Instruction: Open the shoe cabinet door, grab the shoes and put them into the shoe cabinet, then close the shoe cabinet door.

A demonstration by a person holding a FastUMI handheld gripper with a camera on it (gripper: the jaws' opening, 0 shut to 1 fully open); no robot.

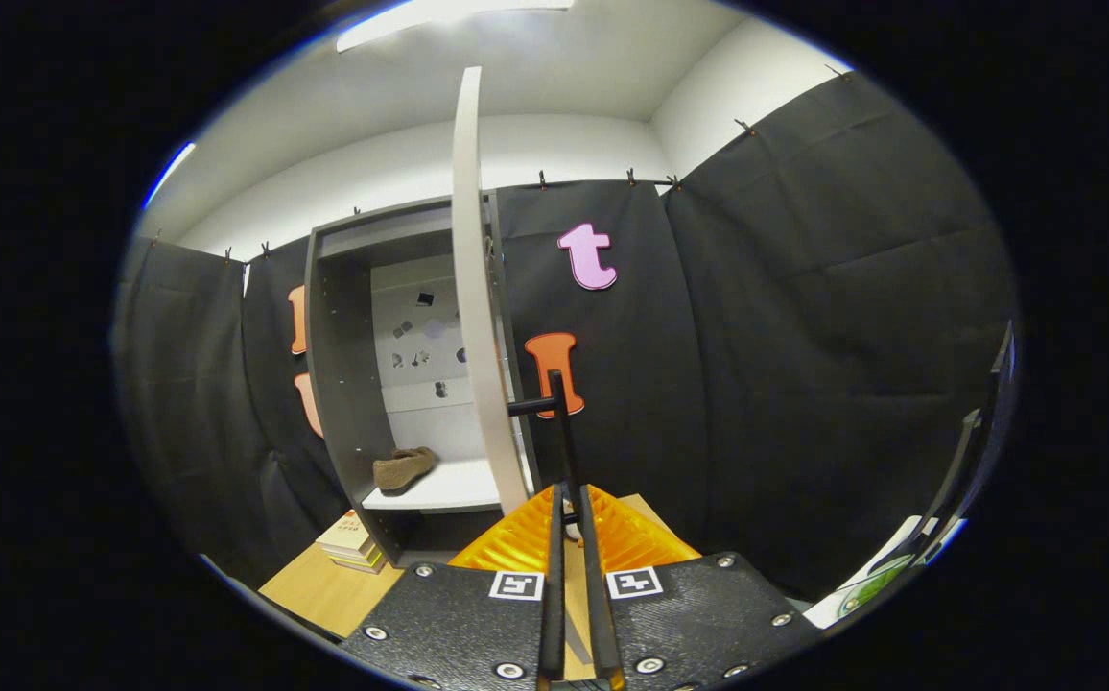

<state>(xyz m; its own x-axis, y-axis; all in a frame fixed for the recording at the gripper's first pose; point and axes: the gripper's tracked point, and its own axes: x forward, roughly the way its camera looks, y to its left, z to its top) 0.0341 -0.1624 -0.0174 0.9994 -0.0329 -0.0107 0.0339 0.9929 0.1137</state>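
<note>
A brown, soft-looking shoe [403,468] with a fuzzy, slouched shape lies on the pale lower shelf [439,491] inside the shoe cabinet [343,384], ahead of the gripper [569,509] and off to its left. The cabinet is a tall box of matte grey boards with rows of small peg holes down its side wall and a lighter back panel. Its door [476,317] stands open, seen edge-on as a thin, smooth white slab just ahead of the fingers. A slim black bar handle [554,408] juts from the door's right face, and its upright rod runs down into the narrow gap between the ribbed orange fingers [516,537], which are drawn close together on either side of the rod; whether both press on it cannot be told. Below the cabinet lies a light wooden tabletop [324,590], and a small stack of books [351,542] rests on it to the left of the fingers, near the cabinet's foot.
</note>
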